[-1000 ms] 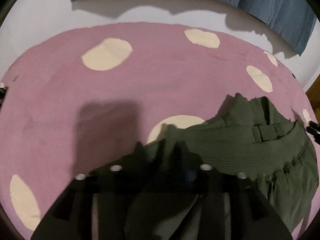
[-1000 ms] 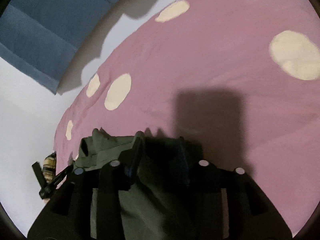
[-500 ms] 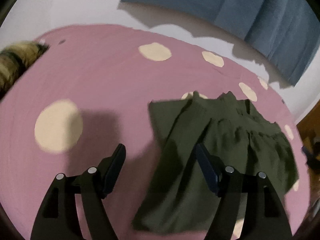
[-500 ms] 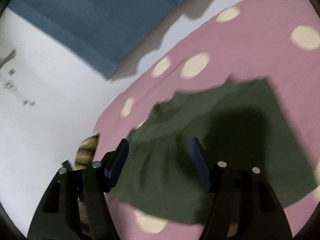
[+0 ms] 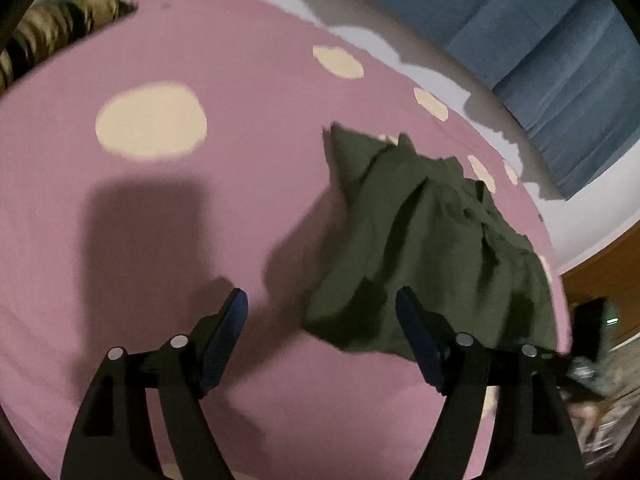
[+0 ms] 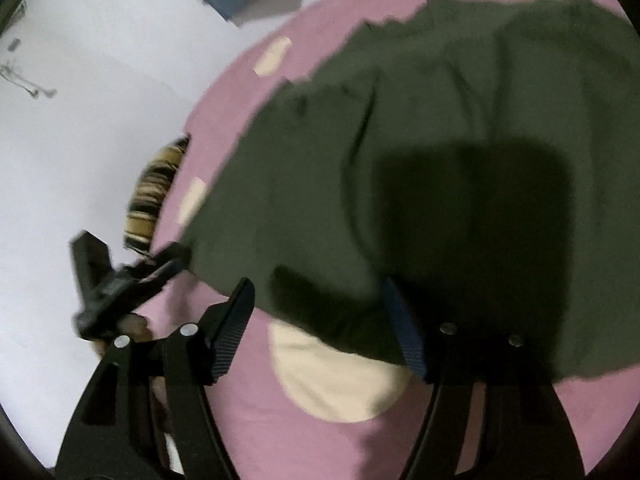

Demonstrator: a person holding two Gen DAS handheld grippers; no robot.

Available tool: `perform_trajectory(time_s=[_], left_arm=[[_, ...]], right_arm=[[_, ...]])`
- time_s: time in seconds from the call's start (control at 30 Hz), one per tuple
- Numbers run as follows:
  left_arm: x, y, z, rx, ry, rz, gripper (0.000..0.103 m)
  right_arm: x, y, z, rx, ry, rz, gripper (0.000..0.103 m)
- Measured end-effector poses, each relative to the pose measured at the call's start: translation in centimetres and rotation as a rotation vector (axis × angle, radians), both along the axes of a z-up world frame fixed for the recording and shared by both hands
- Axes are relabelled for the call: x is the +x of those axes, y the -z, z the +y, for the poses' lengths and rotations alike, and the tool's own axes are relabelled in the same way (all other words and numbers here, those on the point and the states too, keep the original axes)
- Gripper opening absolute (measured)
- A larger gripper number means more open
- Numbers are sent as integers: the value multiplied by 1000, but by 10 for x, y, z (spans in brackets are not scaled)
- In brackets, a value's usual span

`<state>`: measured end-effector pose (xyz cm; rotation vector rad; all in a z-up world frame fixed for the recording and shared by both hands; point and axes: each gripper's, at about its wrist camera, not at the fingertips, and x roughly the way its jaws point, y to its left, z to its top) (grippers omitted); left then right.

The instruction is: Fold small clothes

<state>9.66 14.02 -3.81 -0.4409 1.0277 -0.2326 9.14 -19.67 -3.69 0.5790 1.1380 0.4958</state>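
A dark olive-green garment point(image 5: 420, 240) lies spread, with some creases, on a pink bed cover with cream spots point(image 5: 160, 220). My left gripper point(image 5: 320, 306) hovers just before the garment's near left corner. Its jaws are opening and the pads press on nothing; the corner lies below the gap. In the right wrist view the garment point(image 6: 440, 140) fills the upper right. My right gripper point(image 6: 318, 300) hangs over its near edge, jaws opening, with cloth under the gap but not pinched. The left gripper point(image 6: 120, 276) shows at the left there.
A brown-and-cream striped furry thing point(image 5: 48, 36) lies at the cover's far left edge, seen also as the striped thing point(image 6: 156, 188). Blue curtains point(image 5: 540, 60) hang on a white wall point(image 6: 80, 140). Brown wooden furniture point(image 5: 600, 272) stands at the right.
Both grippers were shut on the green garment a second ago. They have let go, opened wide and drawn back and sideways; the garment now lies on the cover.
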Motion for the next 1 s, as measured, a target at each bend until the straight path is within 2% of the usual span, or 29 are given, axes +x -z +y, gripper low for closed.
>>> perform_trajectory(time_s=[0.07, 0.13, 0.47, 0.63, 0.7, 0.73, 0.77, 0.9, 1.0], left_arm=[[0, 7, 0, -71, 4, 34, 75], [1, 13, -2, -110, -1, 56, 75], [26, 24, -24, -232, 5, 81, 75], [42, 25, -41, -205, -10, 82, 74], [45, 24, -45, -170, -22, 86, 65], [47, 24, -48, -154, -25, 89, 52], [49, 24, -50, -150, -21, 97, 43], [47, 14, -55, -96, -28, 85, 28], [43, -9, -66, -35, -14, 22, 21]], right_arm=[[-2, 2, -1, 16, 10, -22, 67], [-3, -1, -1, 15, 6, -28, 67], [-7, 4, -6, 33, 7, -49, 67], [-12, 5, -10, 44, 13, -56, 67], [-15, 4, -11, 46, 13, -62, 67], [-17, 4, -12, 47, 13, -63, 67], [-18, 4, -13, 47, 14, -66, 67], [-19, 4, -13, 49, 14, -71, 67], [-20, 4, -14, 55, 16, -75, 67]])
